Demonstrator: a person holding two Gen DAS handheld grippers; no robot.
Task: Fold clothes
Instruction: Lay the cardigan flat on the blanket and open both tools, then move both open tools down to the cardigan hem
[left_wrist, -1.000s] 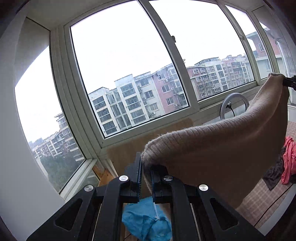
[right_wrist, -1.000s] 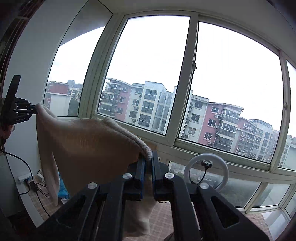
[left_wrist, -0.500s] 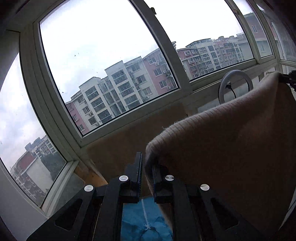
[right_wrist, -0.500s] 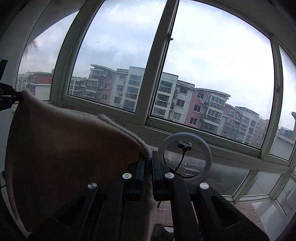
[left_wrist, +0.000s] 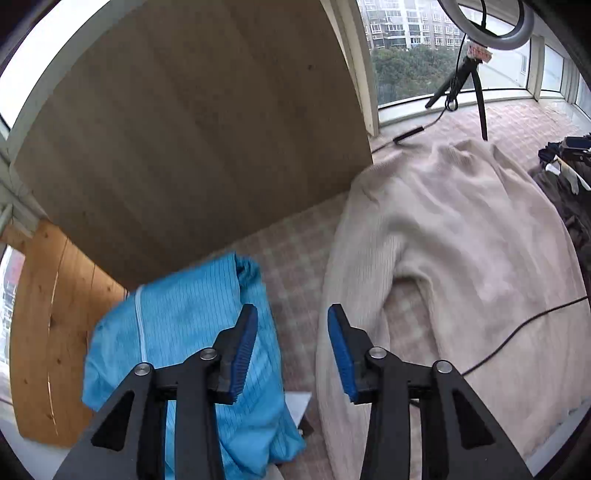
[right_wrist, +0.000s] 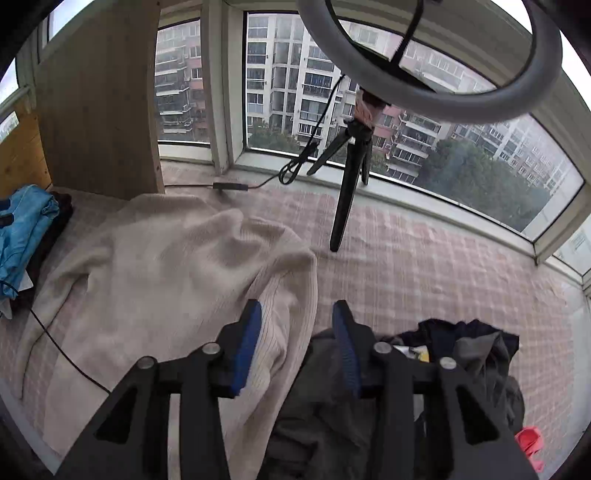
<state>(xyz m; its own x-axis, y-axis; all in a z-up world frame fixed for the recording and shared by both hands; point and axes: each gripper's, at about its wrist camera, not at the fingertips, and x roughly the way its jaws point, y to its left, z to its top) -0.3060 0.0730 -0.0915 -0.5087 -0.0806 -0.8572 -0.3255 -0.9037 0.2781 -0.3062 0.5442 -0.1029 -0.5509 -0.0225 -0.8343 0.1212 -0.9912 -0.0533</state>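
Left wrist view: both tongs — left tongs (left_wrist: 291, 347), right tongs (right_wrist: 295, 347) — have just been opening, empty; beige sweater (left_wrist: 461, 236) lies spread flat for folding.

- Your left gripper (left_wrist: 291, 347) and right gripper (right_wrist: 295, 343) have just opened; nothing sits between either's jaws.
- The beige sweater (left_wrist: 461, 236), held up before, now lies spread on the checked mat (right_wrist: 424, 258).

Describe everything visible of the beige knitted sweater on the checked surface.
The beige ribbed-knit sweater lies spread out and rumpled on the pink checked surface, collar toward the window, one sleeve running down toward each camera. A thin black cable crosses its lower part. A dark heap of clothes touches one sleeve. No gripper holds it.
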